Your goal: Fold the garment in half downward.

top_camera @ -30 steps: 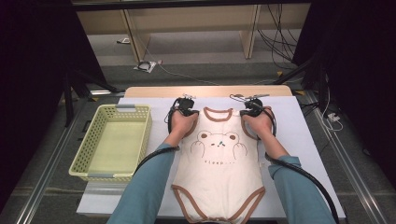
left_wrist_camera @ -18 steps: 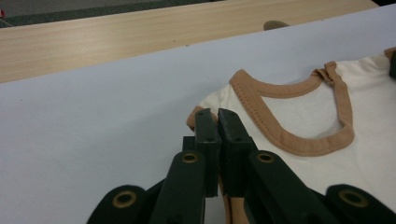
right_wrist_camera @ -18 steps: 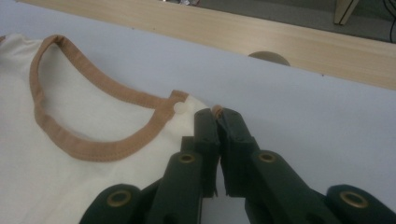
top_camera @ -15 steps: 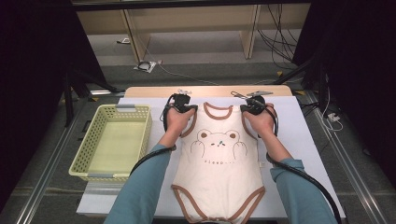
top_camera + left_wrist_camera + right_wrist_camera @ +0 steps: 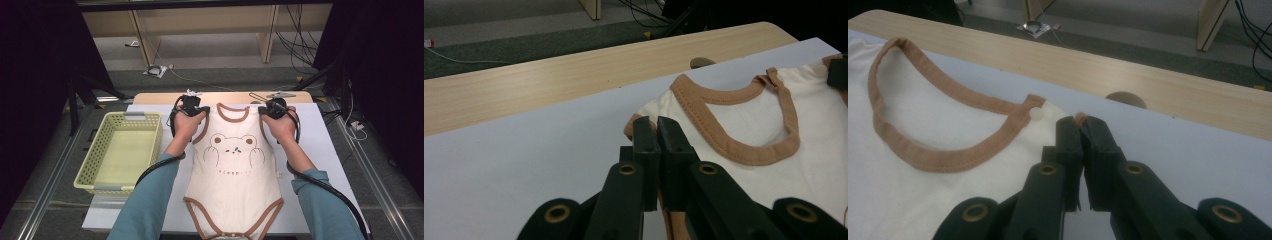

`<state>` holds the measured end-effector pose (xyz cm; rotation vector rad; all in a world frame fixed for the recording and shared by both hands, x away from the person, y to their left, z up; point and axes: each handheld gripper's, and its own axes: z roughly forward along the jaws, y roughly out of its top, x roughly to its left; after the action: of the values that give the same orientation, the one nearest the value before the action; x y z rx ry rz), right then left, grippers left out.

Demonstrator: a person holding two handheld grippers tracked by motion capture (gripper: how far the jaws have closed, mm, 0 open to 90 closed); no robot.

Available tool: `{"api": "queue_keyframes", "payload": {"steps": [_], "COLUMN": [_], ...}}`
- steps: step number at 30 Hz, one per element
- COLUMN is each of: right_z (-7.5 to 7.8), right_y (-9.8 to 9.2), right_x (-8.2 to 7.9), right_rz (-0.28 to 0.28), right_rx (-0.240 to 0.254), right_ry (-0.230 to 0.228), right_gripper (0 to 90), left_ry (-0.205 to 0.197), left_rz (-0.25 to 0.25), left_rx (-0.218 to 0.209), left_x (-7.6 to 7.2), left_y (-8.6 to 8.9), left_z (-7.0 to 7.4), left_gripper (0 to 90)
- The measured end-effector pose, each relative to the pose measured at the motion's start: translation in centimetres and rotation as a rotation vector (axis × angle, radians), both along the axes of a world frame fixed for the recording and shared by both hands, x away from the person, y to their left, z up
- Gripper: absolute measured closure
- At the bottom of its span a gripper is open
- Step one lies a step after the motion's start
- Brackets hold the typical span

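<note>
So the person has a baby bodysuit (image 5: 234, 175) spread flat on the white sheet (image 5: 325, 145) covering the table (image 5: 160, 98), cream with brown trim and a little bear printed on the chest. It sits roughly in the middle, neckline at the far end, snap crotch at the near edge.

Both tongs are clamped on it. The left tongs (image 5: 653, 131) are pinched tight on the left shoulder corner, and you can see the brown-edged fabric caught right between the black jaws. The right tongs (image 5: 1079, 129) are doing the same on the right shoulder, just beside the small white snap button (image 5: 1036, 113), with a bit of trim poking out at the tips.

What's changed over the last second: both hands have come up and slid a little toward the far edge, and the top of the bodysuit has gone with them. The shoulders look stretched out and lifted off the sheet now, while the lower half is lying flat like before. The grip hasn't budged.

My read is that this is the start of a fold or a lift, probably pulling the top up to flip or straighten it. The yellow-green basket (image 5: 150, 150) at the left sits empty, so I'd guess that's where it ends up eventually.
</note>
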<state>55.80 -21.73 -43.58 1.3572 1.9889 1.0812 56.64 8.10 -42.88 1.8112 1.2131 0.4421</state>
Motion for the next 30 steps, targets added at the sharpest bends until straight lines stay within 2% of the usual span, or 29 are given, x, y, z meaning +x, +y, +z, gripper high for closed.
{"api": "queue_keyframes", "payload": {"steps": [11,22,30], "right_z": [1.6,2.4,3.1], "right_y": [0.2,0.3,0.9], "right_x": [-0.1,-0.1,0.0], "right_rz": [-0.014,-0.012,-0.008], "right_rx": [-0.001,-0.009,-0.031], "right_ry": [-0.034,-0.056,-0.069], "right_gripper": [86.2,86.1,86.1], "left_ry": [-0.03,-0.051,-0.078], "left_rz": [-0.003,-0.004,0.0], "left_rx": [0.003,-0.006,0.016], "left_x": [0.0,-0.2,-0.3], "left_y": [0.4,0.7,0.8], "left_z": [1.2,2.0,2.5], "left_gripper": [87.2,87.2,87.3]}}
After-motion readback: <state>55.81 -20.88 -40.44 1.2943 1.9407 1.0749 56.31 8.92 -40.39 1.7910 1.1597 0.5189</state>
